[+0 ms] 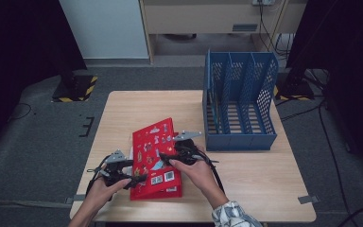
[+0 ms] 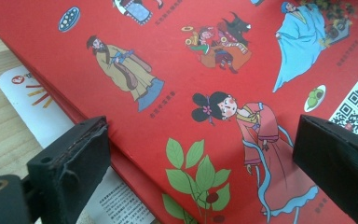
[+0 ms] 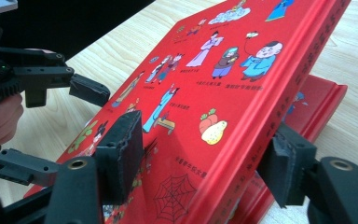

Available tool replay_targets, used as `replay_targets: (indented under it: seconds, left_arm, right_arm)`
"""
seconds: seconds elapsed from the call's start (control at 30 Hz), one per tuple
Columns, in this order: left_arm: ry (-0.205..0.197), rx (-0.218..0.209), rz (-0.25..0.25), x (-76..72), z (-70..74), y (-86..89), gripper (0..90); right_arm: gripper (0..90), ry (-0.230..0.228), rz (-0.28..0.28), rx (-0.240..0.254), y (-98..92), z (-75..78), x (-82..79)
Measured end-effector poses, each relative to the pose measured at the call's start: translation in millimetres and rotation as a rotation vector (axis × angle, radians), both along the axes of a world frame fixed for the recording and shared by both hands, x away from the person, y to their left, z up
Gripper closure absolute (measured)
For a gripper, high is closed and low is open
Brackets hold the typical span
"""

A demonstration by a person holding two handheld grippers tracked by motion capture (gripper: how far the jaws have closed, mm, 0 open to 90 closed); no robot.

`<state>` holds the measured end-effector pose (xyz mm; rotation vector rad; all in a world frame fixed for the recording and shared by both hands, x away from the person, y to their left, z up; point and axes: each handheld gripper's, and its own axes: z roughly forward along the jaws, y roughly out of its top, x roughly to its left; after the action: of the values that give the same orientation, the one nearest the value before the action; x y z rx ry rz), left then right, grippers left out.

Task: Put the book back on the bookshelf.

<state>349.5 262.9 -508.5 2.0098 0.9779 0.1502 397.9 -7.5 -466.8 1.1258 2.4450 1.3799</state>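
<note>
Red hardcover stock is being handled: a book (image 1: 152,146) is seen left of centre in the high view, tilted up off a second red book (image 1: 163,187) that lies flat on the table (image 1: 246,189). A blue file rack (image 1: 238,101) stands at upper right of that frame, its slots apparently empty.

Step in hand, as judged: the top book is being lifted and taken by its spine edge, probably for filing in the rack. The next move would call for a firm clamp across the spine, a lift clear of the lower book, and a turn to upright before a slot is approached. Slippage of the glossy cover is the risk.

Right gripper (image 3: 205,158): in the right gripper view the raised spine edge is straddled, one pad (image 3: 121,149) set against the printed cover and the other close to the spine. The jaws are partly open; full pressure cannot be confirmed, so the book is recorded as bracketed, not yet firmly clamped.

Left gripper (image 1: 132,176): the jaws are spread wide at lower left of the high view. In the left gripper view the cover lies between and beyond the pads (image 2: 74,163); nothing is gripped. A white printed sheet (image 2: 42,112) is noted under the book's edge.
</note>
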Motion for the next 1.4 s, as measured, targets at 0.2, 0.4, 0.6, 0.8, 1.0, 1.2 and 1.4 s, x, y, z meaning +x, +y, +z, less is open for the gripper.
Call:
replay_targets:
  seconds: [0.2, 0.4, 0.6, 0.8, 1.0, 1.2, 1.4]
  left_arm:
    - [-0.005, 0.001, -0.011, -0.2, 0.1, 0.5, 2.8]
    - [-0.003, 0.0, -0.012, -0.6, 0.2, 1.1, 2.5]
    - [-0.014, 0.011, -0.013, -0.7, -0.3, -0.6, 1.8]
    - [-0.019, 0.016, -0.012, -0.7, -0.7, -1.2, 0.9]
    - [-0.02, 0.015, -0.009, -1.0, -0.6, -0.9, 0.0]
    - [-0.042, 0.02, 0.0, -1.6, 0.8, -1.3, 0.0]
    - [-0.055, 0.015, 0.035, -0.1, 1.1, 3.6, 0.0]
  right_arm:
    - [32.7, 0.038, 0.026, 0.026, -1.3, 3.2, 0.7]
    - [29.1, 0.058, 0.071, 0.015, 2.0, 5.1, -2.6]
    - [31.5, 0.051, 0.076, -0.038, 5.9, -0.7, -4.7]
    - [36.8, 0.066, 0.061, -0.003, 1.9, -3.8, -3.7]
    - [44.1, 0.067, 0.058, 0.04, -2.3, -2.0, -3.2]
    - [47.2, 0.064, 0.054, 0.075, -4.8, -2.7, -3.6]
    - [49.0, 0.053, 0.066, 0.089, -5.8, -0.9, -5.8]
